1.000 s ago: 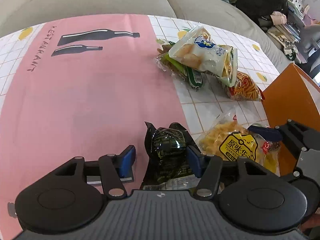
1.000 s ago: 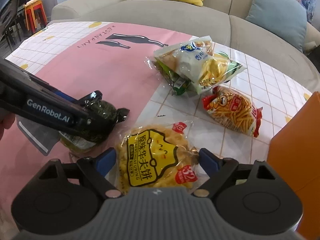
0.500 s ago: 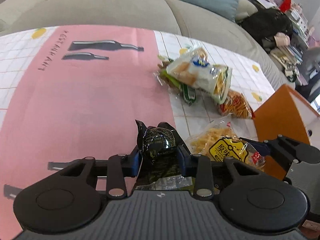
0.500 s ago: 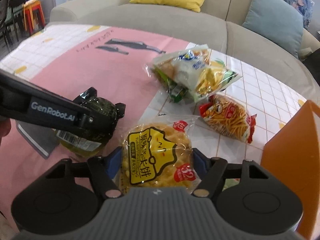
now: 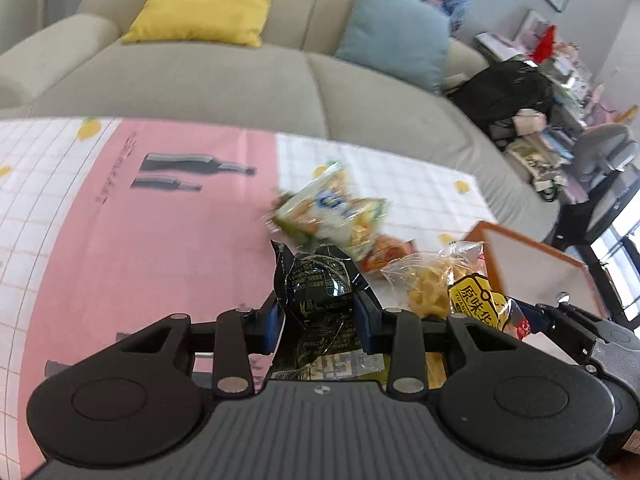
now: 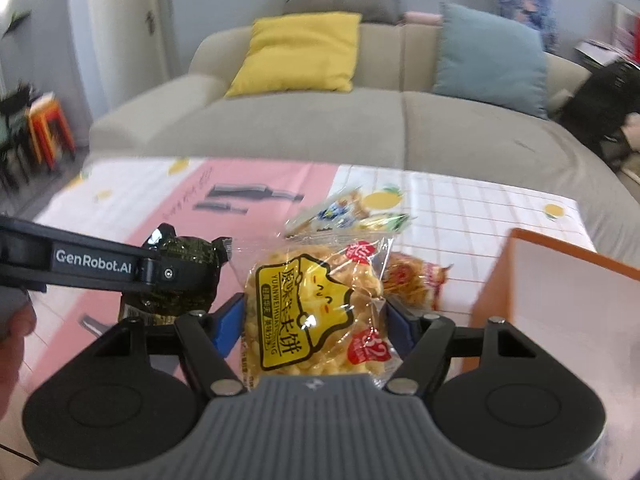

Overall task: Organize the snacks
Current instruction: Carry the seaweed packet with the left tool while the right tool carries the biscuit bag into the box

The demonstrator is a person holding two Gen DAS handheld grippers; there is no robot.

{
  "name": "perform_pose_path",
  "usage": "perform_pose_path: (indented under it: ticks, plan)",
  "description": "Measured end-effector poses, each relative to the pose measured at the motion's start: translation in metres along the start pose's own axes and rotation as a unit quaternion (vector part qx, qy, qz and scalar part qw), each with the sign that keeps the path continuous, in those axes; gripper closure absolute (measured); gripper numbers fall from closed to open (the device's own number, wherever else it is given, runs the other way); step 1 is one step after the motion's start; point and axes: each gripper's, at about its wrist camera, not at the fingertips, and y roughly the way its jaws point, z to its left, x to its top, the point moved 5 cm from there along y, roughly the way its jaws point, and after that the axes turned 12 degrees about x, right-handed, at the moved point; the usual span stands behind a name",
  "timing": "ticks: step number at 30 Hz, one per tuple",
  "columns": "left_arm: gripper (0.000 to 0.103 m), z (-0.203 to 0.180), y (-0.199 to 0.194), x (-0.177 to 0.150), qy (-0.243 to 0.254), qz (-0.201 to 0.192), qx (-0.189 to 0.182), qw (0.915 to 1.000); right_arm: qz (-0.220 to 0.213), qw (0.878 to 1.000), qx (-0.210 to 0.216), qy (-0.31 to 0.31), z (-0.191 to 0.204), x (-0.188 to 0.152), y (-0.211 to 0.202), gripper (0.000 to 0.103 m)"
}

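My left gripper (image 5: 316,322) is shut on a round black snack packet (image 5: 316,288) and holds it above the table; the same packet (image 6: 188,276) shows in the right wrist view behind the left gripper's arm. My right gripper (image 6: 316,320) is shut on a yellow-labelled bag of crackers (image 6: 316,312), also lifted; that bag (image 5: 460,292) appears at the right of the left wrist view. A white and green snack bag (image 5: 332,212) and a red bag of orange sticks (image 6: 412,276) lie on the table beyond.
An orange box (image 6: 560,292) with a white inside stands at the right, close to the held crackers. The table has a pink and white checked cloth (image 5: 140,248). A grey sofa (image 6: 360,128) with yellow and blue cushions runs behind it.
Both grippers closed on their packets and lifted them off the table. The views tilted up, so the sofa and room now fill the upper half.
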Motion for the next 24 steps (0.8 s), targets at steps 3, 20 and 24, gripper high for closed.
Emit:
perform_pose_path:
  ticks: [3, 20, 24]
  plan:
    - [0.062, -0.019, -0.019, 0.002, 0.010, -0.012, -0.018, 0.9997, -0.024, 0.999, -0.007, 0.022, -0.008, 0.002, -0.031, 0.033]
    - [0.062, -0.168, -0.045, -0.003, 0.157, -0.035, -0.104, 0.9814, -0.066, 0.987, -0.099, 0.105, -0.094, -0.016, -0.141, 0.033]
    - [0.062, -0.200, -0.028, -0.007, 0.194, -0.019, -0.116, 0.9740, -0.047, 0.983, -0.122, 0.130, -0.126, -0.020, -0.144, 0.033]
